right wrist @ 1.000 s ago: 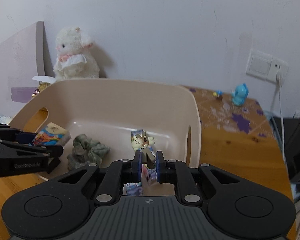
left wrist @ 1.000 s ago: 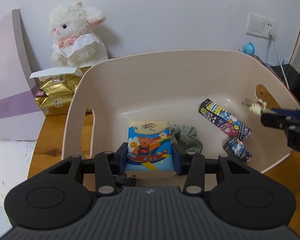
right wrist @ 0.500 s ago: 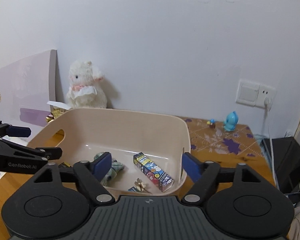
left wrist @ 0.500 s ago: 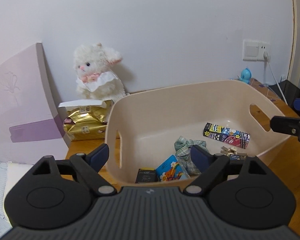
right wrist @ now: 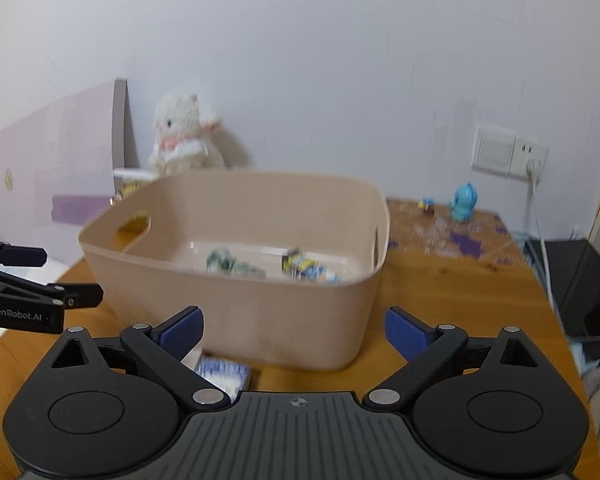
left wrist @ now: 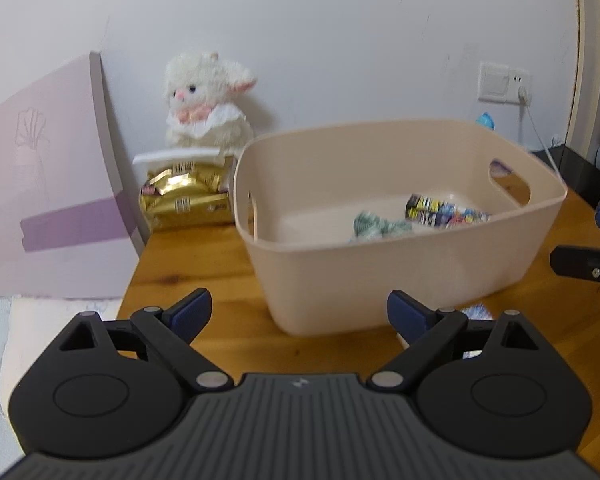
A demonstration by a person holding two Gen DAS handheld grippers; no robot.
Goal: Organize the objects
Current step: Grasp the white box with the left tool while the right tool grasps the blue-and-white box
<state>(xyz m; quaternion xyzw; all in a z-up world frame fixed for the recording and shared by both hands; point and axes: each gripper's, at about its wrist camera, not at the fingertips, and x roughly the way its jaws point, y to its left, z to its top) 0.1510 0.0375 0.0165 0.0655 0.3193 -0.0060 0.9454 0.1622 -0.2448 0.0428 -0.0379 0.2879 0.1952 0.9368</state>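
A beige plastic bin point(left wrist: 400, 272) point(right wrist: 236, 304) stands on the wooden table. Inside lie a green checked cloth point(left wrist: 374, 224) point(right wrist: 224, 262) and a colourful long box point(left wrist: 444, 210) point(right wrist: 308, 270). My left gripper point(left wrist: 300, 312) is open and empty, in front of the bin's near left corner. My right gripper point(right wrist: 294, 330) is open and empty, in front of the bin's near wall. A blue-and-white packet point(right wrist: 222, 372) point(left wrist: 476, 314) lies on the table just before the bin, by the right gripper's left finger.
A white plush lamb point(left wrist: 204, 100) and a gold packet point(left wrist: 184, 200) sit behind the bin at the wall. A pink board point(left wrist: 48, 184) leans at the left. A small blue figure point(right wrist: 464, 202) and a wall socket with cable point(right wrist: 508, 156) are at the right.
Both grippers let go of their items into the bin, opened wide and pulled back and down to in front of the bin.
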